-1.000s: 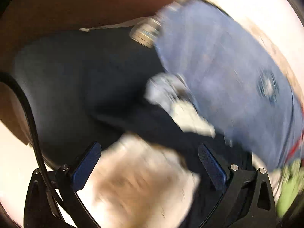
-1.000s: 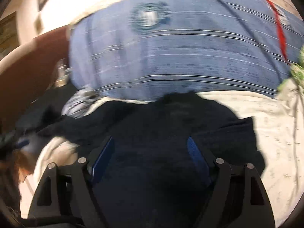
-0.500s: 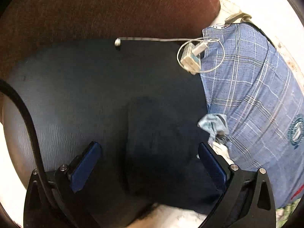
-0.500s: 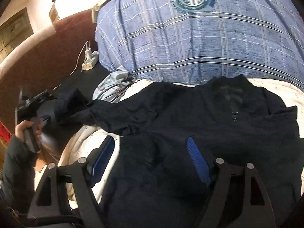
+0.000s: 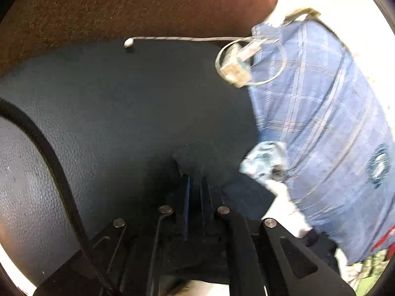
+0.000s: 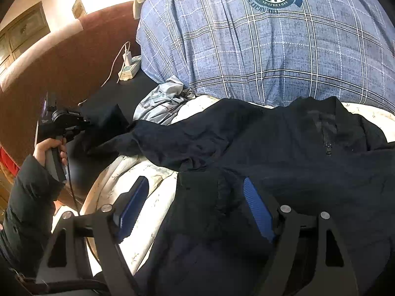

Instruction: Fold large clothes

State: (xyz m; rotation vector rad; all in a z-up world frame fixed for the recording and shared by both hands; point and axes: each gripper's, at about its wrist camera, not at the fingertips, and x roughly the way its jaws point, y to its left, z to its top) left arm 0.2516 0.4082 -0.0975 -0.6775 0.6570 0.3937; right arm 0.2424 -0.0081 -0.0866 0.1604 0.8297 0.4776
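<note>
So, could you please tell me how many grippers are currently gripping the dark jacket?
1. The left gripper is shut on the dark jacket's sleeve end, far left. The right gripper hangs open over the jacket's lower part, pads not pressing.

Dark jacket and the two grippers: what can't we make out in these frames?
- Left wrist view: the sleeve end between the left gripper pads is dark on dark, so how much cloth is caught is unclear.
- Right wrist view: the dark jacket runs off the bottom and right edges; its hem and far sleeve are cut off.
- Right wrist view: the right gripper is open; the jacket hides what lies beneath.
</note>
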